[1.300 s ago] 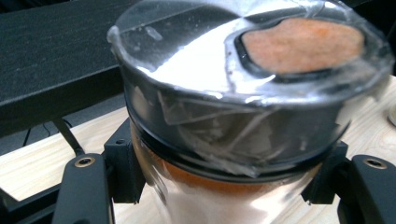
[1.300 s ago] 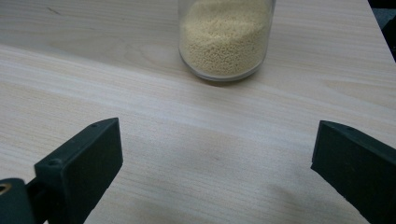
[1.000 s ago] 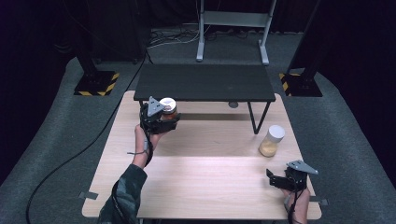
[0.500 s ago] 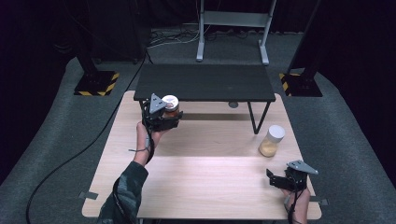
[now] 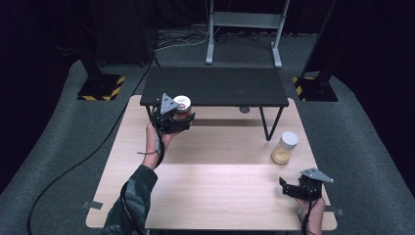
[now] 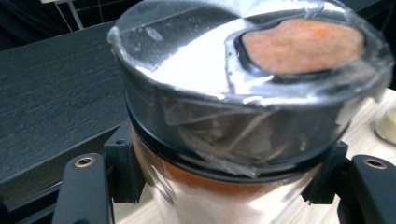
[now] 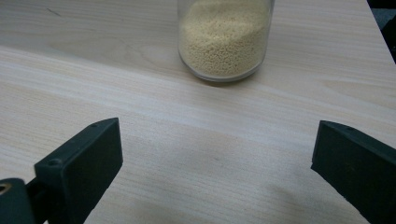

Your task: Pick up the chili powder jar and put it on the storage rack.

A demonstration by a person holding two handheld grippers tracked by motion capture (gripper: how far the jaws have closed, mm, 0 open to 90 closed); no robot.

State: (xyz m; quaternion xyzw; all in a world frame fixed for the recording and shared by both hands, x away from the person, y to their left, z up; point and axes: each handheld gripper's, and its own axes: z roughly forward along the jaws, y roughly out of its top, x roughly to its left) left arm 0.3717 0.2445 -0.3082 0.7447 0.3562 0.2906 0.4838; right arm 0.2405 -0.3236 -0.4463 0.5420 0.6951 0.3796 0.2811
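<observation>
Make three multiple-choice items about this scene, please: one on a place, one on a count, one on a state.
1. Where does the jar of yellow grains stand?
A. on the black shelf
B. on the wooden table, beyond the right gripper
C. on the floor

2. How many jars are there?
A. one
B. two
C. four

3. How are the right gripper's jaws?
A. open, nothing between them
B. shut on a jar
C. shut on a cable

Answers:
1 B: it stands on the wooden table, past the right gripper.
2 B: the yellow one, plus the jar of orange powder held by the left gripper.
3 A: bare wood shows between its wide-apart jaws in the right gripper view.
</observation>
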